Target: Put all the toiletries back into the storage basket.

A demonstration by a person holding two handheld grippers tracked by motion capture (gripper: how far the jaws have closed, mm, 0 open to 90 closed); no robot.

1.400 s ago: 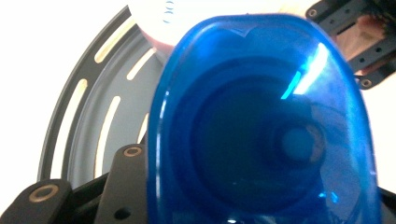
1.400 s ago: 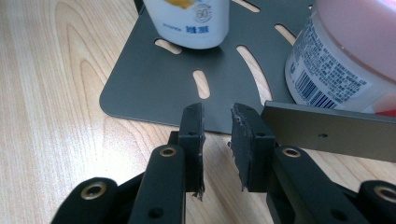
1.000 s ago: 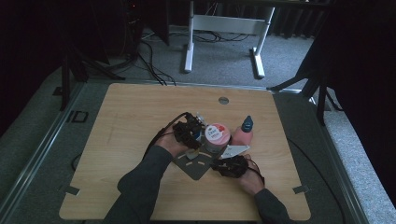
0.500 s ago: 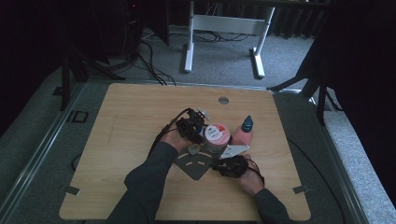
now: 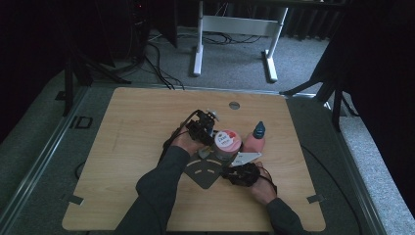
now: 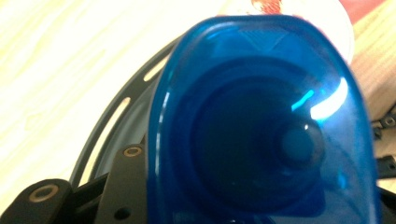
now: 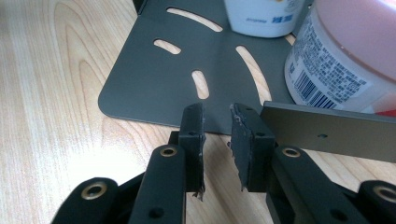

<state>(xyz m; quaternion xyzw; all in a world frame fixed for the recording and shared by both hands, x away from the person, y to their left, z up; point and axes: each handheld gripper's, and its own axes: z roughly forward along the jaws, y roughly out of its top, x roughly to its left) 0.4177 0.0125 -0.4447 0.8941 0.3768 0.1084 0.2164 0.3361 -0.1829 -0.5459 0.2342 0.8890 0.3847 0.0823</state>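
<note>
Here my left gripper (image 5: 208,128) sits near the middle of the wooden table (image 5: 127,147), just beside the white jar with the pink label (image 5: 226,142). In the left gripper view a translucent blue cap (image 6: 261,121) stands right in front of the camera, very close and a little blurred, its hollow inside turned to the lens. It sits between my jaws, and I read it as clamped there, though the pads themselves are hidden behind the cap. Behind it I see the curved, slotted edge of the dark grey plate (image 6: 116,116) lying flat on the table, and at the top a small part of the white jar.

My right gripper (image 5: 240,172) rests low at the near edge of the same plate (image 7: 187,79). In the right gripper view its two black jaws stand slightly apart with a narrow gap, and nothing is between the pads; they point at the edge of the plate, and I cannot tell if they touch it. On the plate, further away, stand a white bottle with blue print (image 7: 264,16) and a clear jar with pink content and a barcode (image 7: 345,56), close together. In the high view a pink bottle with a dark blue top (image 5: 255,138) stands upright just right of the white jar.
</note>
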